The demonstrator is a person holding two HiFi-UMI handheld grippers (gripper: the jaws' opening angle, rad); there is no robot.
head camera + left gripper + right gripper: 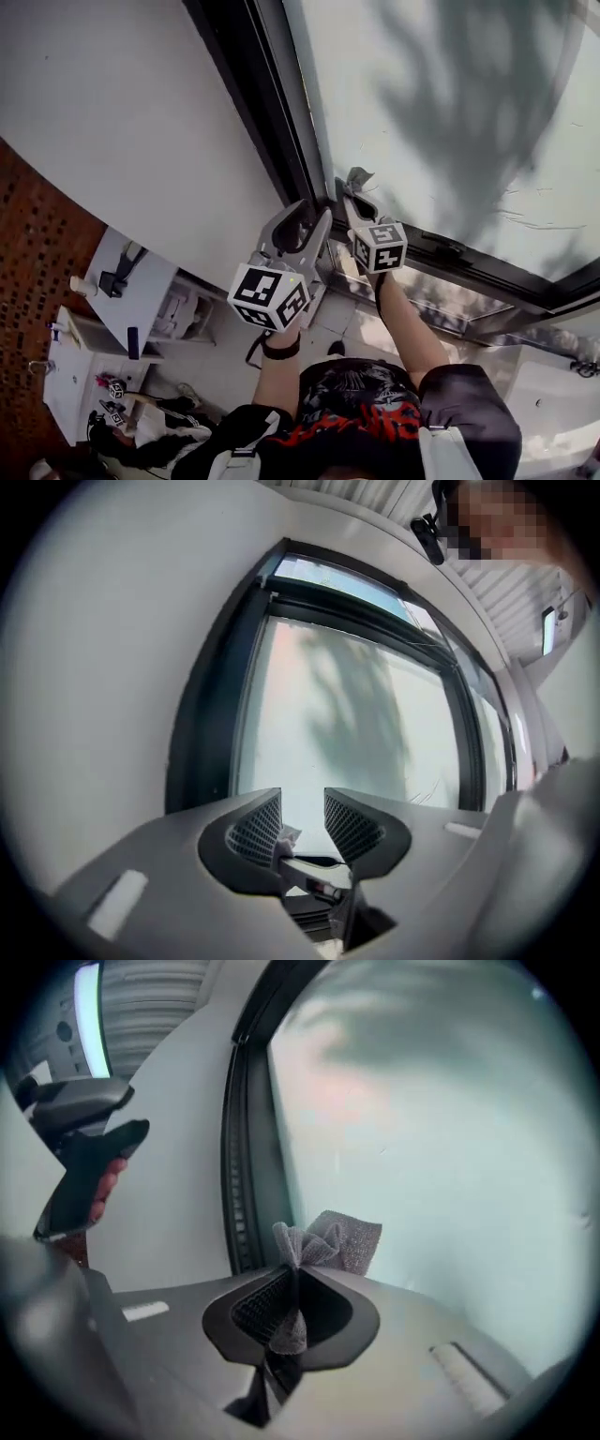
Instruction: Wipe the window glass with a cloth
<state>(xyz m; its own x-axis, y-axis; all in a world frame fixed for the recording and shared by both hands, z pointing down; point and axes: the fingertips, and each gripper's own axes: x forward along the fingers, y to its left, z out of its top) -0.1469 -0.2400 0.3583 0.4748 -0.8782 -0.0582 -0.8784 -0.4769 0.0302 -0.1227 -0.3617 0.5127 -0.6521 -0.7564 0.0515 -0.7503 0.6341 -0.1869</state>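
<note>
Grey left gripper [305, 221] and right gripper [352, 199] bear marker cubes [269, 295]; black wristband [281, 349], red-printed shirt [361, 412]

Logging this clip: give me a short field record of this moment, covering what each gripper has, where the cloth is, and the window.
setting: person facing window glass in a dark frame, white wall beside it
left gripper: jaws apart, nothing gripped
right gripper: jaws closed on grey cloth
cloth position: bunched above the jaws, close to the pane near the frame; contact with the glass unclear
task state: cloth in hand at the window; wiping contact not confirmed
</note>
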